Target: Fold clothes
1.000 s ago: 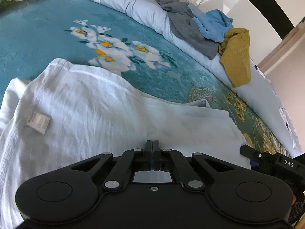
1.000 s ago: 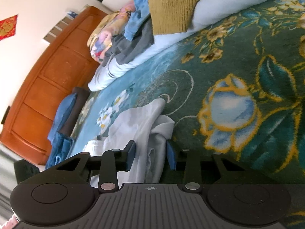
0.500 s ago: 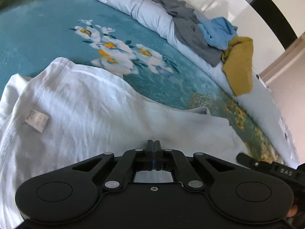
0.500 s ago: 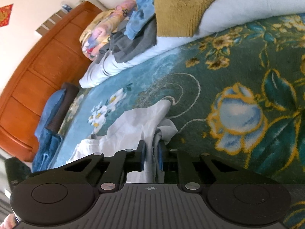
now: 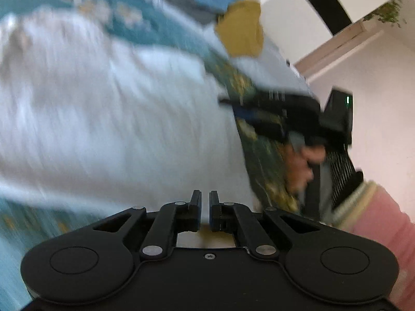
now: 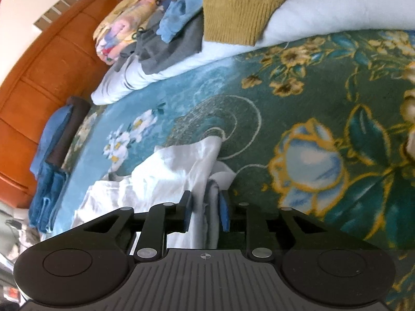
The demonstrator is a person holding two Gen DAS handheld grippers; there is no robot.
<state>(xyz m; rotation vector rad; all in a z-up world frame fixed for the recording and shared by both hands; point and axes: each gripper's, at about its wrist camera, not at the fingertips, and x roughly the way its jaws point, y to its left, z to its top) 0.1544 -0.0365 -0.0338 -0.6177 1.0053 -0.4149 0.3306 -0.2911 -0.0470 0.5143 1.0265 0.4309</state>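
Note:
A white shirt (image 5: 116,103) lies crumpled on the teal floral blanket (image 6: 311,103). In the blurred left wrist view my left gripper (image 5: 205,207) sits at the shirt's near edge, its jaws a thin slit apart with white cloth showing in the slit. My right gripper (image 6: 205,207) has a bunched fold of the white shirt (image 6: 168,181) between its blue pads. Its jaws are opening, and the cloth still fills the gap and touches both pads. A hand (image 5: 303,163) in a pink sleeve (image 5: 376,215) holds the right gripper at the shirt's right edge.
A mustard sweater (image 6: 241,7), a blue garment (image 6: 179,18) and a grey one (image 6: 171,49) are heaped on a white duvet (image 6: 324,7) at the far side. Folded blue and brown clothes (image 6: 57,134) are stacked by the wooden headboard (image 6: 46,72).
The left view has swung fast to the right and blurred, bringing the right hand into sight. The right jaws closed on the shirt fold, then eased wider.

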